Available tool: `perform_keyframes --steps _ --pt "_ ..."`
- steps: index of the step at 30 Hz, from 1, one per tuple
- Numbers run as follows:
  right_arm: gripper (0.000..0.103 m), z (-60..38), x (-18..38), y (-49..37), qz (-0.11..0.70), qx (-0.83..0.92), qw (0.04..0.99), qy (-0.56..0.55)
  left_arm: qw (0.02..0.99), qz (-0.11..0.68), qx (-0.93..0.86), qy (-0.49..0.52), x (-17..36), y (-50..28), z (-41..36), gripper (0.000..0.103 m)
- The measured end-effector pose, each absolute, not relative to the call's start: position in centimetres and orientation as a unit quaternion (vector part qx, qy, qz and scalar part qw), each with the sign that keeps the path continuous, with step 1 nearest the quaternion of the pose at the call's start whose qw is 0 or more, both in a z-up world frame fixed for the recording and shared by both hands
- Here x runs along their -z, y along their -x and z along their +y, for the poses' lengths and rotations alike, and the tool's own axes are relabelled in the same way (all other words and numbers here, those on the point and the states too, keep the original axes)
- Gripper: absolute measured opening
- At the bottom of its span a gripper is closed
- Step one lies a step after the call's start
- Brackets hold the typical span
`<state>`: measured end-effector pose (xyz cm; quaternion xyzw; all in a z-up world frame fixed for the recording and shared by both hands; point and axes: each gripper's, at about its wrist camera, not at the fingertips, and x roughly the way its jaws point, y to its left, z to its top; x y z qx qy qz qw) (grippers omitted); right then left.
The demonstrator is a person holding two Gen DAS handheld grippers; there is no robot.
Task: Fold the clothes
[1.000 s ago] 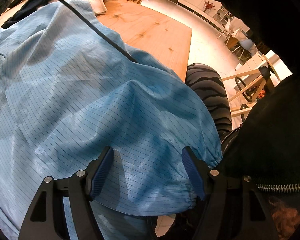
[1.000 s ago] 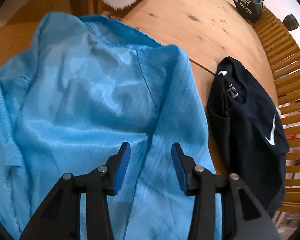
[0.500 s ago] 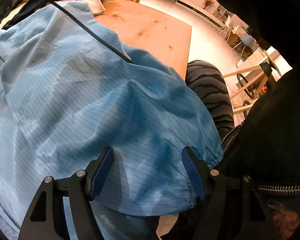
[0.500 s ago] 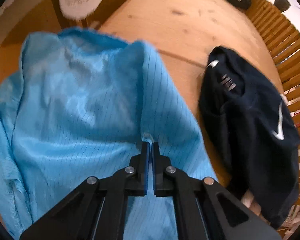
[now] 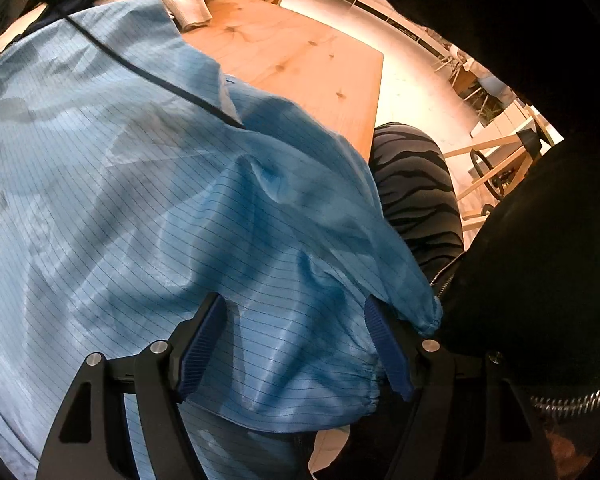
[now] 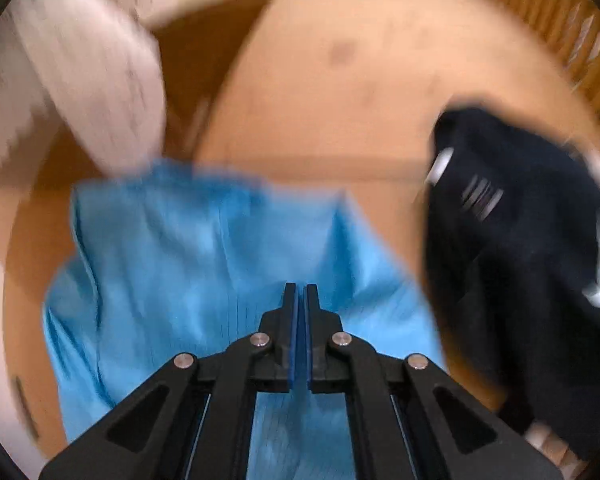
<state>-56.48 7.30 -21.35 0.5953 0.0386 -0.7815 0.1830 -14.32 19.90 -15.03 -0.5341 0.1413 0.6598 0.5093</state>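
Right gripper [image 6: 299, 296] pinched tight on blue jacket [image 6: 204, 264] spread on table [image 6: 340, 100]; left gripper [image 5: 296, 340] wide, empty, straddling cuff [image 5: 380, 360]; thin slick cloth may slip out mid-lift.

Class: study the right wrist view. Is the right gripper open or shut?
Shut. The right gripper has its fingers pressed together, seemingly pinching the blue garment, though blur hides the fabric there.
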Motion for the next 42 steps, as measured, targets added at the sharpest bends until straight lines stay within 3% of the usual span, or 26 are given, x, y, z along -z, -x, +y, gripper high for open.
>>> perform_keyframes --steps 3,5,10,16,23,30,37,42 --pt "0.011 9.4 17.4 54.5 0.033 0.8 0.204 -0.564 0.505 0.146 -0.664 0.531 15.0 14.1 20.0 0.071" --pt "0.033 11.6 14.4 51.1 0.08 0.811 0.212 -0.539 0.501 0.149 -0.669 0.529 15.0 13.8 19.9 0.071" --pt "0.034 17.7 13.2 42.9 0.174 0.797 0.207 -0.54 0.473 0.128 -0.687 0.536 14.5 13.5 19.1 0.071" --pt "0.034 19.9 18.4 37.7 0.223 0.769 0.203 -0.564 0.443 0.108 -0.721 0.521 13.1 12.4 18.8 0.071" --pt "0.034 22.4 24.4 31.6 0.278 0.732 0.198 -0.589 0.463 0.131 -0.713 0.51 13.1 10.7 23.8 0.071" --pt "0.034 25.4 20.9 31.1 0.22 0.767 0.198 -0.569 0.455 0.174 -0.713 0.505 14.8 9.7 28.4 0.071" --pt "0.034 30.0 18.7 23.9 0.129 0.747 0.287 -0.586 0.414 0.139 -0.756 0.488 10.5 8.9 22.1 0.073" --pt "0.034 32.9 20.4 24.2 0.075 0.745 0.258 -0.61 0.373 0.128 -0.773 0.497 10.6 9.4 18.1 0.073"
